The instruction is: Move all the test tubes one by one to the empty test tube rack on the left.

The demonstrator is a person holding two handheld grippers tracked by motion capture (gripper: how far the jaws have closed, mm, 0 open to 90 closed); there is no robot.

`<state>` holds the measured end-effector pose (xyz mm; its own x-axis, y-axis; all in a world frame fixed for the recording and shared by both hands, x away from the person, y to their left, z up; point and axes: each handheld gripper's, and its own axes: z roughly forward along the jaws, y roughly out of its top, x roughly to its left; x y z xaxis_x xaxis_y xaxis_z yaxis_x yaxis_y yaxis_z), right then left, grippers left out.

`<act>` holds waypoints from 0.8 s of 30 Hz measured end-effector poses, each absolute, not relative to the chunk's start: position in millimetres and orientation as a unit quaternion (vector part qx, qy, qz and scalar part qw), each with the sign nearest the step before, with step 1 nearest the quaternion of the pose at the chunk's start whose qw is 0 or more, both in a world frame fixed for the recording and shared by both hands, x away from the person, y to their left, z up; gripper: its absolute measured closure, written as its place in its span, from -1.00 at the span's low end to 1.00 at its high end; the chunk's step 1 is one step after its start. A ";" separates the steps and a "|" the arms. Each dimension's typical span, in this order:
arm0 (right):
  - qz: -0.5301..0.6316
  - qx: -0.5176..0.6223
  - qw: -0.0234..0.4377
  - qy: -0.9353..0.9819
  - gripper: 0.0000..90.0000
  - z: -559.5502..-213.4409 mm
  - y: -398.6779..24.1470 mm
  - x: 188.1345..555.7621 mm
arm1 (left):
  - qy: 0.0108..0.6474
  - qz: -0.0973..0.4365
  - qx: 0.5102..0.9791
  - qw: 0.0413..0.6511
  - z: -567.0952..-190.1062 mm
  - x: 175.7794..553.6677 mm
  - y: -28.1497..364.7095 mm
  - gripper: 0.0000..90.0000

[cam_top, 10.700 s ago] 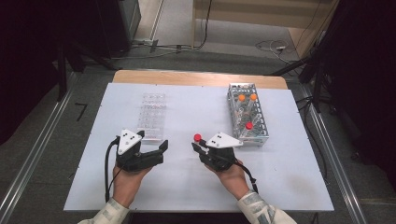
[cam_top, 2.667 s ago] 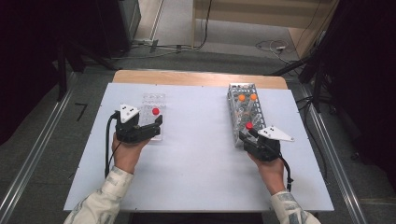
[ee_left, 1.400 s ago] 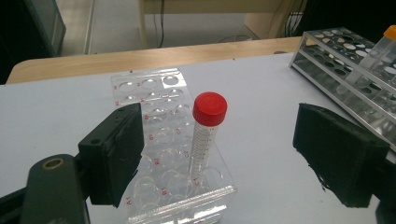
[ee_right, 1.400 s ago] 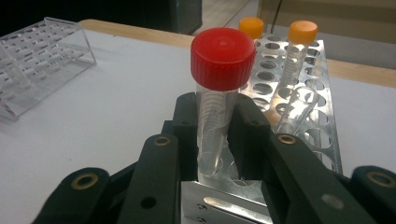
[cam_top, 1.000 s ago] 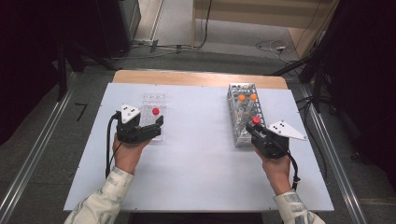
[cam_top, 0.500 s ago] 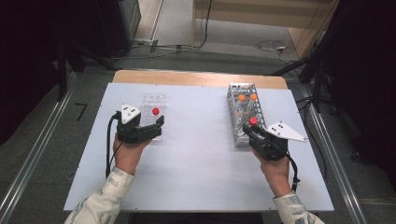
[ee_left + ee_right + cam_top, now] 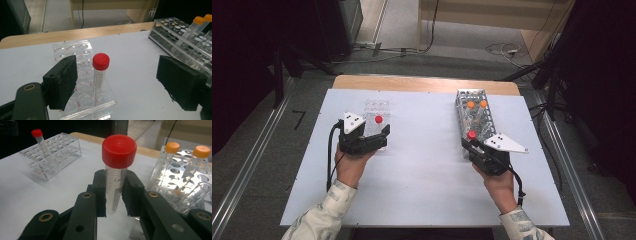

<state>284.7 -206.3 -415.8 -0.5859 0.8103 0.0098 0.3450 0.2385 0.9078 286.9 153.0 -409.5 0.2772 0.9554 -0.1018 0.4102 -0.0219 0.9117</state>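
Distance across the bench [image 7: 432,165] is what the coming move turns on. The right claw [image 7: 113,192] is clenched on a red-capped tube [image 7: 117,170], pinching the clear barrel just below the cap, with the tube's long axis upright between the pads. In the high view that claw [image 7: 470,143] sits at the near end of the metal rack [image 7: 477,107], where two orange-capped tubes [image 7: 477,104] stand toward the far end.

The clear plastic rack [image 7: 377,112] lies well to the left of it, on the other side of the bench, and already carries one red-capped tube [image 7: 100,72] standing upright in a middle well. My reading is that the held tube is bound for that clear rack, so the right hand has to travel leftward across open bench while keeping the tube vertical, then come down over a free well.

The left claw [image 7: 125,82] is released, its pads standing wide apart on either side of the seated tube without touching it. In the high view this claw [image 7: 382,139] rests at the near edge of the clear rack, far closer to it than the right one. That closeness matters: the left claw sits in front of the near rows, so the far or side wells look like the easier approach.
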 end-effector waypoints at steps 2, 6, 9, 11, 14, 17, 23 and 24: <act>0.480 0.384 0.235 0.753 0.59 -418.5 -202.7 284.4 | 0.522 0.294 0.654 0.463 -409.4 286.4 151.5 -0.61; 0.474 0.375 0.228 0.763 0.59 -424.3 -193.0 283.0 | 0.515 0.293 0.658 0.464 -408.9 284.8 147.4 -0.61; 0.472 0.370 0.223 0.768 0.59 -427.7 -187.4 281.9 | 0.513 0.292 0.660 0.465 -408.4 283.5 144.4 -0.61; 0.471 0.366 0.220 0.772 0.59 -430.6 -183.0 281.1 | 0.510 0.290 0.662 0.466 -408.0 282.7 142.6 -0.61; 0.468 0.359 0.215 0.778 0.59 -434.0 -176.4 280.2 | 0.506 0.290 0.664 0.468 -407.3 281.4 140.0 -0.61; 0.467 0.355 0.210 0.782 0.59 -435.8 -170.4 278.7 | 0.503 0.289 0.665 0.471 -406.3 280.0 137.5 -0.61; 0.464 0.344 0.205 0.790 0.59 -439.5 -160.0 276.9 | 0.492 0.281 0.673 0.475 -405.2 276.1 129.0 -0.60; 0.464 0.342 0.204 0.792 0.59 -439.9 -158.4 276.6 | 0.489 0.281 0.676 0.474 -404.9 275.3 127.2 -0.59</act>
